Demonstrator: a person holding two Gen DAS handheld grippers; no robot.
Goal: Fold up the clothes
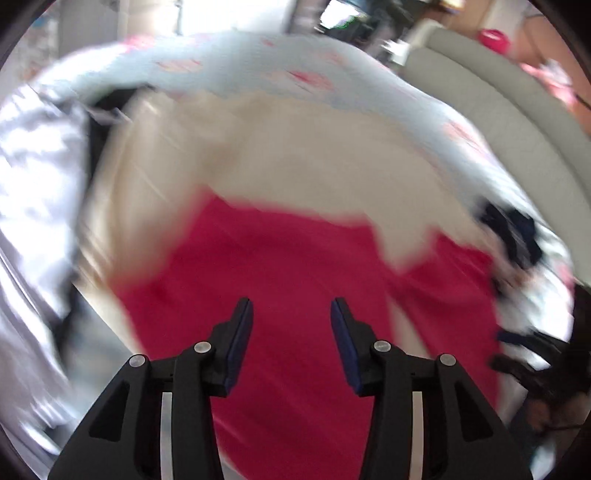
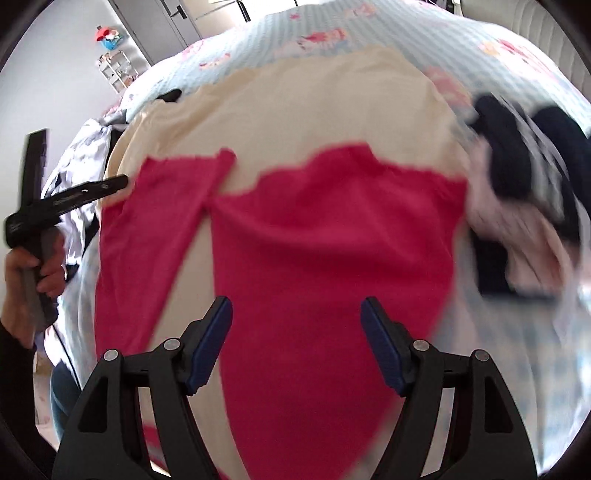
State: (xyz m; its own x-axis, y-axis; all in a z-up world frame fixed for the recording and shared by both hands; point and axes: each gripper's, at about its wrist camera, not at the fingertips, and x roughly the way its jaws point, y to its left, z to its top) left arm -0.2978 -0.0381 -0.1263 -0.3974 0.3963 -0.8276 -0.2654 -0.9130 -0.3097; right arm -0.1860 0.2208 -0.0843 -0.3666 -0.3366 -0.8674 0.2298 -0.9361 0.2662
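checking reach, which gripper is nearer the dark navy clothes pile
Right. The right gripper hangs over the red garment, beside the navy pile; the left gripper is across the garment.

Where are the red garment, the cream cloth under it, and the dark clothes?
Red garment [image 2: 332, 229]: right wrist view, middle of its body.
Cream cloth [image 2: 314, 107]: right wrist view, bare part above the red.
Dark clothes [image 2: 506, 155]: right wrist view, the blurred navy pile at right.

The red garment is a plain crimson, lying on a plain cream garment. The bedspread beneath is pale blue with pink and red printed figures (too blurred to read). At the right lies navy-and-white clothing; at the left, white cloth. The gripper pads are dark blue.
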